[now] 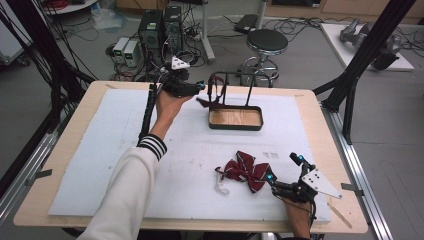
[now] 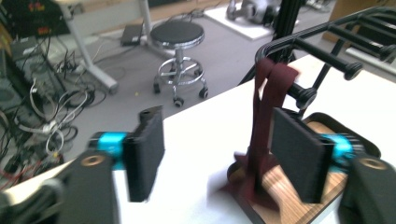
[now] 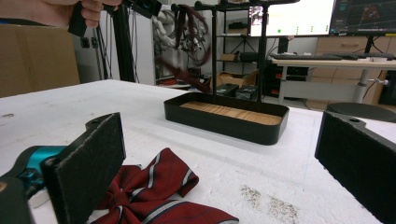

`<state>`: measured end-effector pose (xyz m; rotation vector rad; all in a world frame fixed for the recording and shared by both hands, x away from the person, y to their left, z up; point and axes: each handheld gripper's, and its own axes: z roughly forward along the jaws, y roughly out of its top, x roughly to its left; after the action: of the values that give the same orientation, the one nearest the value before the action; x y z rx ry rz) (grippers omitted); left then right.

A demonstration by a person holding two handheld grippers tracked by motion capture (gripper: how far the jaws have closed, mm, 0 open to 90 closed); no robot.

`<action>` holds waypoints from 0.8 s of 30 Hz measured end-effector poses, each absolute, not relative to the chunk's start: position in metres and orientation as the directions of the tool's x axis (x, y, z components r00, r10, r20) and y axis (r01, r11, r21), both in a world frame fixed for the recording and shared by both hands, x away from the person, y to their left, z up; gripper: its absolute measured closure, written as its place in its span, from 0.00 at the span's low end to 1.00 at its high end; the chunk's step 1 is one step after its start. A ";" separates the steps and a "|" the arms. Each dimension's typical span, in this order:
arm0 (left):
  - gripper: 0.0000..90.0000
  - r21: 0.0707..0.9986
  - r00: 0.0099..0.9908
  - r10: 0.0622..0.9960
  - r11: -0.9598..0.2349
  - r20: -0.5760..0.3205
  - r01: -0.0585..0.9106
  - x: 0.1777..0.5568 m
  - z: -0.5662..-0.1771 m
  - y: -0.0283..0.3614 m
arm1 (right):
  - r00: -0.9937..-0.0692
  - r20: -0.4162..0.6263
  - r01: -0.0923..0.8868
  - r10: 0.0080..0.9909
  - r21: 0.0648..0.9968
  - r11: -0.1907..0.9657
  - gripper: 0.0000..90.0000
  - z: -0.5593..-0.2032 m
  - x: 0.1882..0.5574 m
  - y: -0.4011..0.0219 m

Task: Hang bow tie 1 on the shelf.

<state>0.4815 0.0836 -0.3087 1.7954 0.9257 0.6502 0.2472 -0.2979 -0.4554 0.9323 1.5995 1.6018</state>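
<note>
The left gripper [image 1: 199,88], jaws wide, is beside the dark red strap [image 2: 266,121] draped on the rack [image 1: 235,82]; the right gripper [image 1: 285,172], wide, is farther from the rack.

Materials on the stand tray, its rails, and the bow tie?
Stand tray: black rim, matte, likely painted metal or plastic; its floor shows wood grain, wood or a veneer. Rails: black rods, slight sheen, probably metal. Bow tie: dark red woven fabric with pale stripes, soft folds.

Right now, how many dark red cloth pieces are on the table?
2: a striped bow tie on the white mat by the right gripper, and a strap hanging from the rack.
</note>
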 end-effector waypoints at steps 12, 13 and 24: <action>0.19 0.950 0.634 0.771 -0.238 0.057 0.204 0.467 -0.308 0.101 | -0.510 0.024 0.024 0.860 1.000 -0.013 0.01 -0.455 0.247 -0.298; 0.18 0.952 0.642 0.764 -0.239 0.062 0.192 0.466 -0.308 0.102 | -0.511 0.025 0.025 0.859 1.000 -0.014 0.01 -0.455 0.247 -0.298; 0.17 0.969 0.698 0.715 -0.203 0.048 0.141 0.443 -0.305 0.128 | -0.509 0.024 0.036 0.860 0.999 -0.007 0.01 -0.455 0.248 -0.297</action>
<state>0.4432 0.1275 -0.3050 1.7262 0.6890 0.6042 0.2484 -0.2968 -0.4550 0.9441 1.6114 1.5896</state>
